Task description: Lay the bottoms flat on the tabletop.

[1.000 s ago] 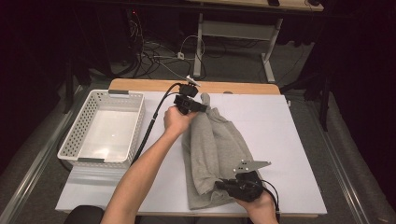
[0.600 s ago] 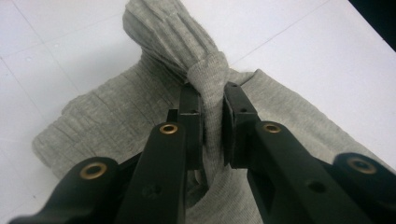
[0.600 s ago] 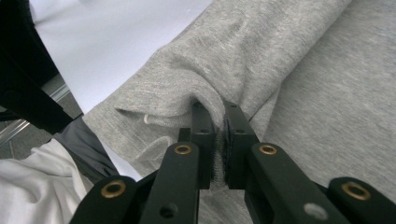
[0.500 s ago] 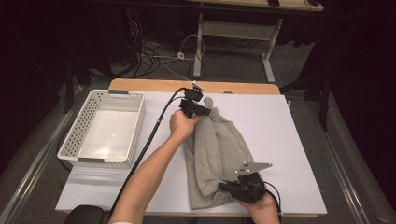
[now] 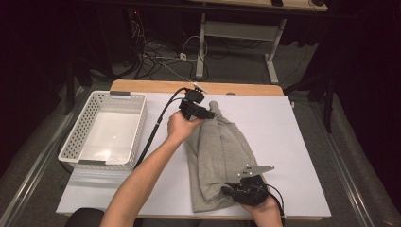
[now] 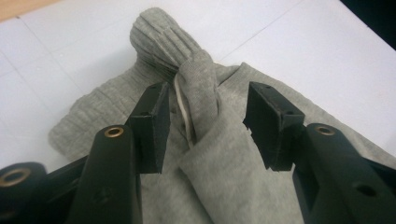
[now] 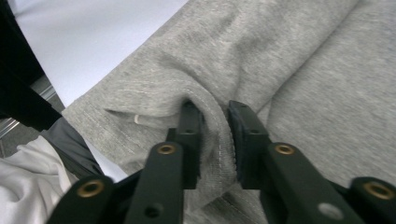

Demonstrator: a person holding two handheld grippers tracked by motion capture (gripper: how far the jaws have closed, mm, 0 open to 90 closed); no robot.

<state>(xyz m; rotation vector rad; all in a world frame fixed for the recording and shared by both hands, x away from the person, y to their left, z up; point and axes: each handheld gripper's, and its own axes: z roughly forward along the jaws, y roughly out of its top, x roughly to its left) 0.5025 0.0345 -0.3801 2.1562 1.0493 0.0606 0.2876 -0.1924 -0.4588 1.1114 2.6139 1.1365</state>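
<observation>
A grey knitted garment [image 5: 222,146] lies folded lengthwise on the white table top [image 5: 288,127]. My left gripper [image 5: 211,115] is at its far end, by a ribbed cuff [image 6: 154,37]. Its jaws have just been opening and now stand apart around a raised fold [image 6: 201,88] without pressing it, so my left gripper [image 6: 205,126] is open. My right gripper [image 5: 227,190] is at the garment's near hem. Its jaws have also just been opening. A ridge of hem [image 7: 215,121] still stands loosely between the jaws of my right gripper [image 7: 215,128].
A white slotted basket [image 5: 78,137] stands at the table's left with nothing in it. The left gripper's black cable [image 5: 158,127] runs between basket and garment. A wooden edge [image 5: 236,88] borders the far side. Bare white surface lies right of the garment.
The left hand has edged slightly right at the garment's far end. The right hand has stayed at the near hem.
</observation>
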